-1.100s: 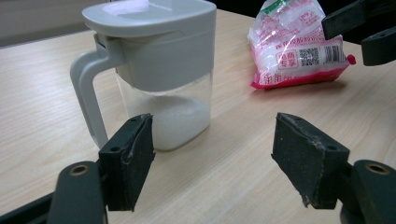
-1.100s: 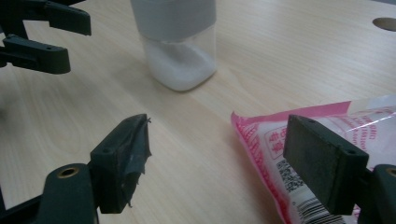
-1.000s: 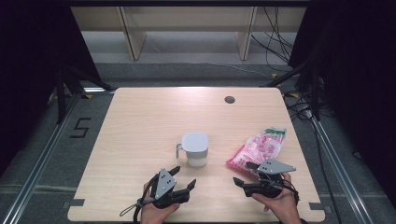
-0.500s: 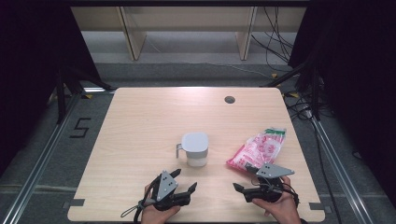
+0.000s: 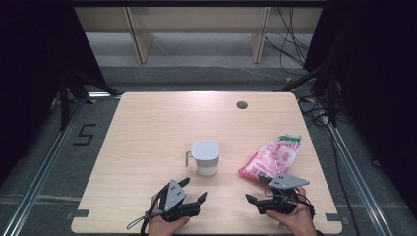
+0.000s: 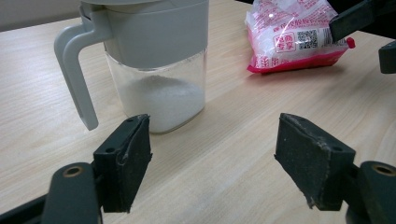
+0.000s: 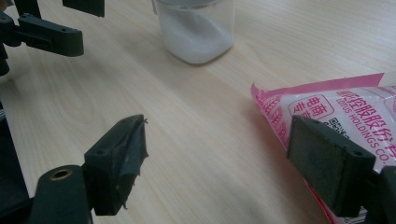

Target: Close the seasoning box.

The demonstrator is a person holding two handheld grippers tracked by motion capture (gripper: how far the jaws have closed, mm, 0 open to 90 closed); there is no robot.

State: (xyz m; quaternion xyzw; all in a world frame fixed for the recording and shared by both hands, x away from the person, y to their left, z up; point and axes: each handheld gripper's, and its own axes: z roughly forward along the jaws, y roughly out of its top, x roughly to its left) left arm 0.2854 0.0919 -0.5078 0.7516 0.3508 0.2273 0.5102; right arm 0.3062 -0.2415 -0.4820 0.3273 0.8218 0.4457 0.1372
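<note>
From above, the jug (image 5: 205, 156) stands mid-table (image 5: 147, 128), the pink bag (image 5: 272, 157) toward the right edge, and both grippers sit near the front edge: left gripper (image 5: 194, 191), right gripper (image 5: 250, 199). The left gripper view adds white grains inside the jug (image 6: 154, 56) and the bag's (image 6: 294, 35) printed code; its jaws are spread wide, holding nothing. In the right gripper view the jaws gape empty, one just beside the bag's (image 7: 336, 112) corner.
</note>
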